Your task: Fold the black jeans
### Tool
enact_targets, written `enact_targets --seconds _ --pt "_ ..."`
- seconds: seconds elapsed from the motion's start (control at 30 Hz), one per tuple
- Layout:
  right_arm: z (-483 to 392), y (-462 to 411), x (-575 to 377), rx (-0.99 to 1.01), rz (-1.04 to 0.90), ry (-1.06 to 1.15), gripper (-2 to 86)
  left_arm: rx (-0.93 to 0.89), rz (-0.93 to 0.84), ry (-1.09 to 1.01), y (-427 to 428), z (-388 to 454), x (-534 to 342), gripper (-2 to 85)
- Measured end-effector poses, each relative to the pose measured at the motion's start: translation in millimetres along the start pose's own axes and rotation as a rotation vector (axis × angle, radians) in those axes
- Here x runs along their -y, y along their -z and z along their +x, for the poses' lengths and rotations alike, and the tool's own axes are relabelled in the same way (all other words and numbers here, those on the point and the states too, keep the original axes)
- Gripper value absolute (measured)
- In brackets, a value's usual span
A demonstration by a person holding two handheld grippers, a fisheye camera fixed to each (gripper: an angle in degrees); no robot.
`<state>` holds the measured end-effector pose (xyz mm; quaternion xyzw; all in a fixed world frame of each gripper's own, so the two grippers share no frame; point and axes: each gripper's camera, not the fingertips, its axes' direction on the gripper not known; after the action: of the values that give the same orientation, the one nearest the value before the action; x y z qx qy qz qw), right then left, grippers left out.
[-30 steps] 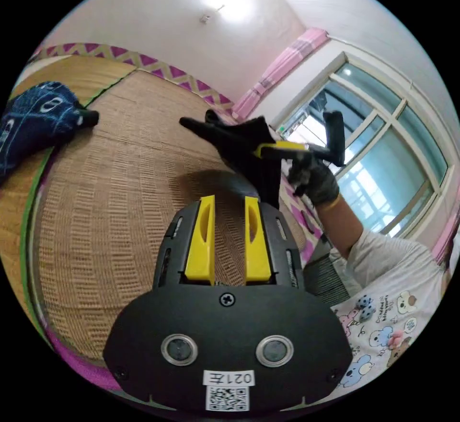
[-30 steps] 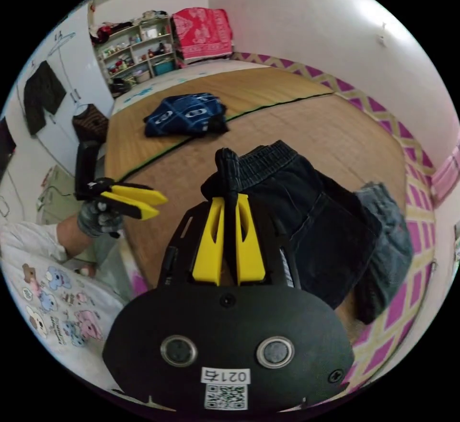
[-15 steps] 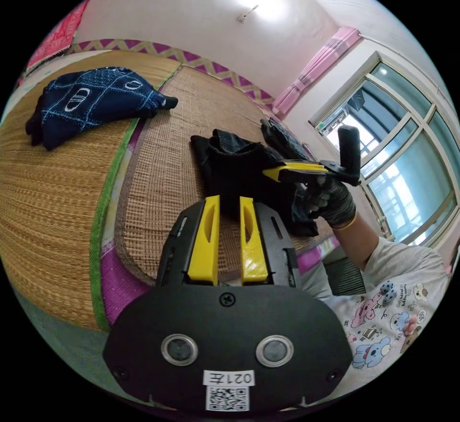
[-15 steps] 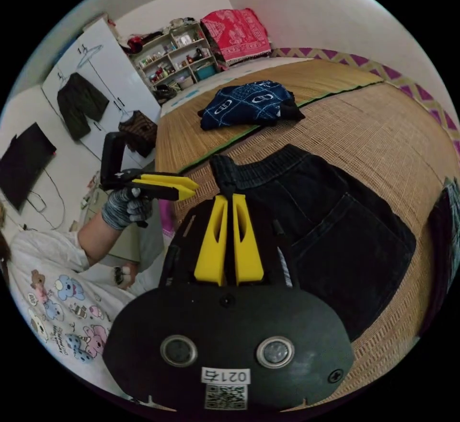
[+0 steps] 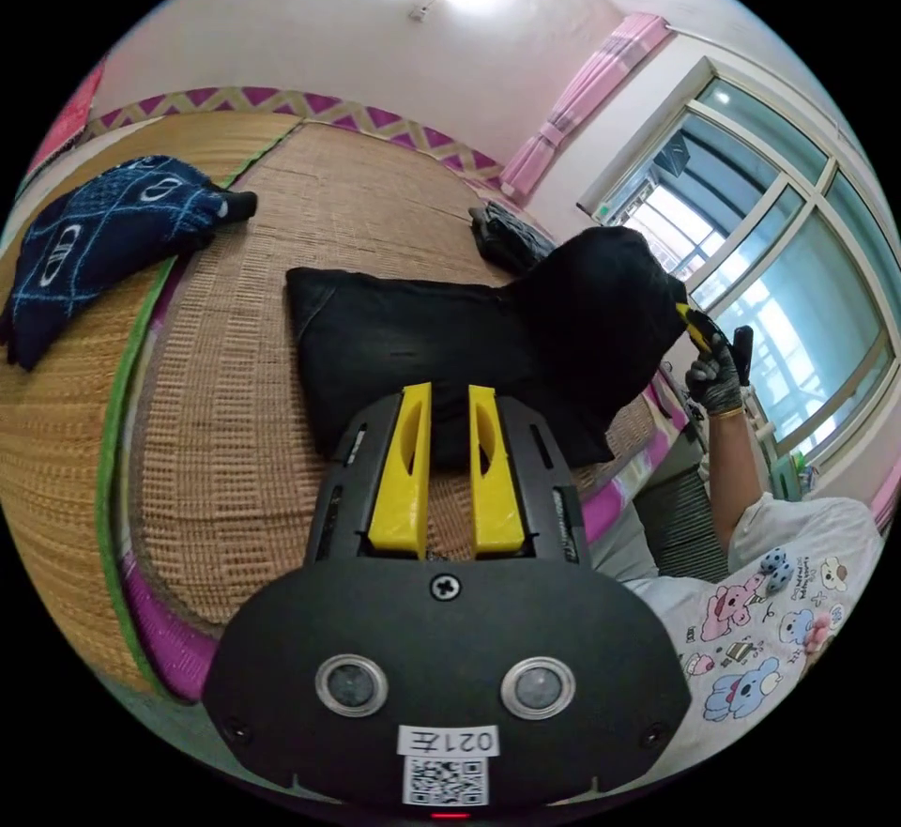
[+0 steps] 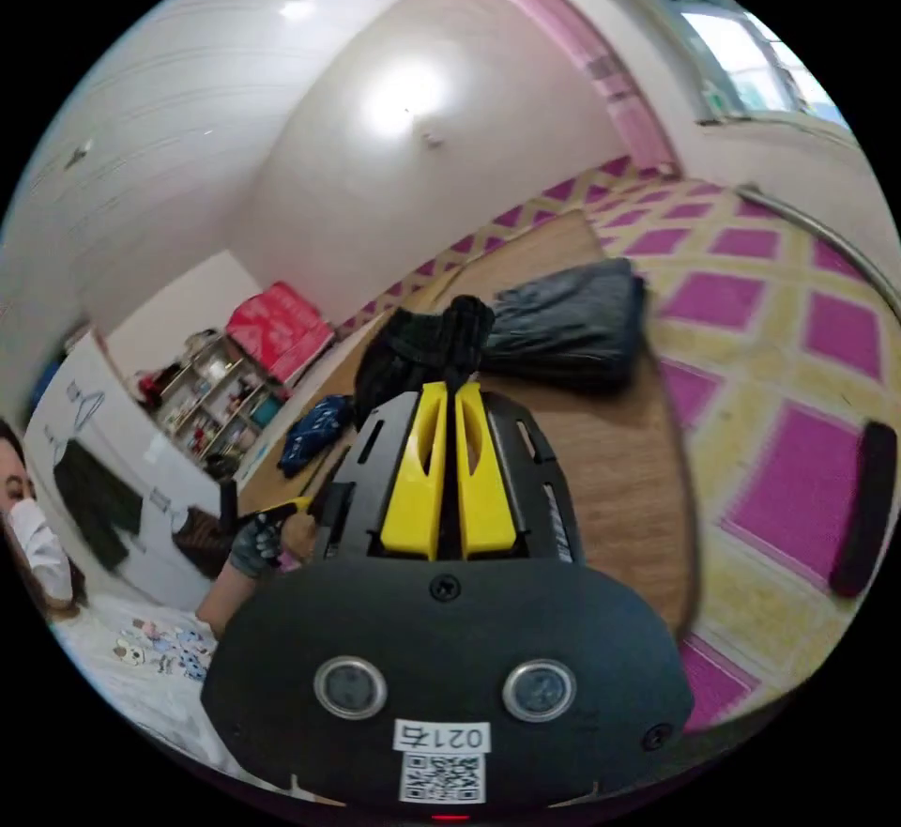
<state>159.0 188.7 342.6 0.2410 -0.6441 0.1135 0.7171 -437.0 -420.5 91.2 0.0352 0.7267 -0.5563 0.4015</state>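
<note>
Woven straw mat (image 5: 235,395) carries the black denim jeans (image 5: 450,358), one end lifted toward three o'clock by the right hand-held gripper (image 6: 449,395) clamped on its fabric, while the left hand-held gripper (image 5: 441,400) hangs narrowly parted, empty.

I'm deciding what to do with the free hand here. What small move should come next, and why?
Probably bring the left tongs forward onto the near edge of the black jeans. They stand open with nothing between them, while the right tongs are shut on a raised bunch of the jeans, the rest lying on the woven mat.
</note>
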Motion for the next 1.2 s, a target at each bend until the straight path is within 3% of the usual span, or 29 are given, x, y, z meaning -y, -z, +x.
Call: enact_targets --seconds 0.2,0.3,0.37,0.5,0.67,0.77,0.9,1.0,1.07,1.2 --pt "156 -2 -56 -0.005 -0.180 -0.420 0.1 -0.041 -0.073 -0.097 -43 46 13 6.4" --pt "181 4 -76 0.151 -0.140 -0.518 1.0 -0.042 -0.105 -0.179 -63 73 17 6.8" --pt "176 21 -79 0.135 -0.080 -0.516 2.0 -0.023 -0.120 -0.252 -74 91 20 7.9" --pt "109 58 -66 -0.168 0.090 -0.273 4.1 0.086 -0.143 -0.435 -107 137 30 11.3" --pt "28 21 -45 -0.112 0.015 0.059 3.0 0.164 -0.184 -0.560 -145 169 36 11.6" --pt "-6 -21 -45 -0.135 -0.099 0.193 1.8 0.300 -0.193 -0.527 -154 170 38 5.3" --pt "-48 -73 -57 -0.155 -0.187 0.409 0.1 0.136 -0.082 -0.364 -104 135 52 -0.1" --pt "-75 -108 -71 -0.337 -0.220 0.612 -0.5 0.092 0.074 -0.254 -21 91 60 -0.7" --pt "-79 -125 -77 -0.408 -0.248 0.659 -0.6 0.131 0.160 -0.217 40 59 59 -0.8" --pt "-62 -140 -70 -0.418 -0.295 0.502 -0.6 0.343 0.280 -0.053 167 -40 37 -0.8"
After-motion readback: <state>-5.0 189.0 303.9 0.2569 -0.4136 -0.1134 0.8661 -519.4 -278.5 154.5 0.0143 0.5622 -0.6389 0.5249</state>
